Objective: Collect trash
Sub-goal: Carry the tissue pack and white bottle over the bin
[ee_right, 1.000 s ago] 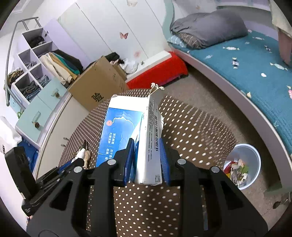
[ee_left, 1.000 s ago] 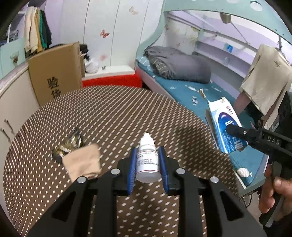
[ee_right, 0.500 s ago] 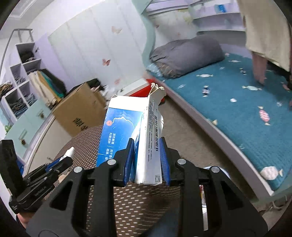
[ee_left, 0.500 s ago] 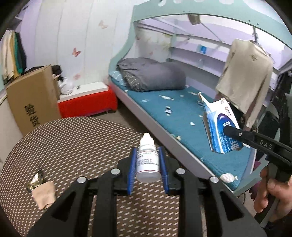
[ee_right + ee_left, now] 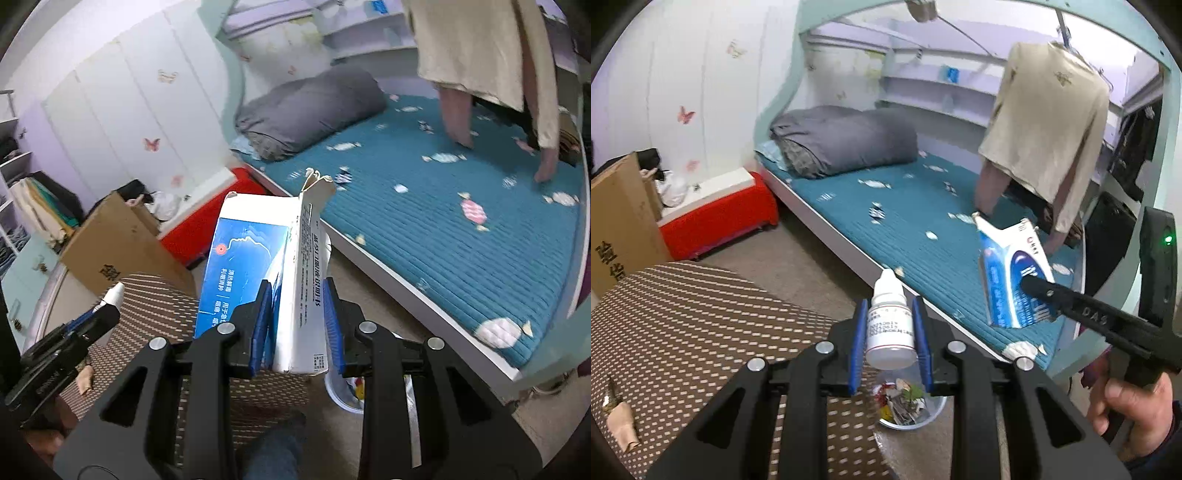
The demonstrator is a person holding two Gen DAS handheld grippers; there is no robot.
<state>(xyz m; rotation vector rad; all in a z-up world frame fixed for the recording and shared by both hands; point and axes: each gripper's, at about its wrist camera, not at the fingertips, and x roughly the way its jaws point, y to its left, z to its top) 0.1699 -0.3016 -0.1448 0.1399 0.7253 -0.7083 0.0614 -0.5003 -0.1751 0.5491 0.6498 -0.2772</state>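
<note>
My left gripper [image 5: 890, 332] is shut on a small white dropper bottle [image 5: 889, 330] and holds it in the air above a clear trash bin [image 5: 905, 404] with colourful scraps on the floor. My right gripper [image 5: 297, 325] is shut on a blue and white carton [image 5: 273, 273], held upright; the bin's rim [image 5: 338, 391] shows just below it. In the left wrist view the carton [image 5: 1012, 273] and right gripper are at the right. In the right wrist view the left gripper [image 5: 99, 310] with the bottle tip [image 5: 112, 295] is at the left.
A round brown dotted table [image 5: 683, 325] lies to the left, with a tan scrap [image 5: 622, 426] and a wrapper on it. A bed with a teal cover [image 5: 923, 236], a red box [image 5: 720, 221] and a cardboard box [image 5: 617, 221] stand beyond.
Both grippers have swung right, off the table toward the bed, keeping their loads. The trash bin has come into view under the left gripper.
</note>
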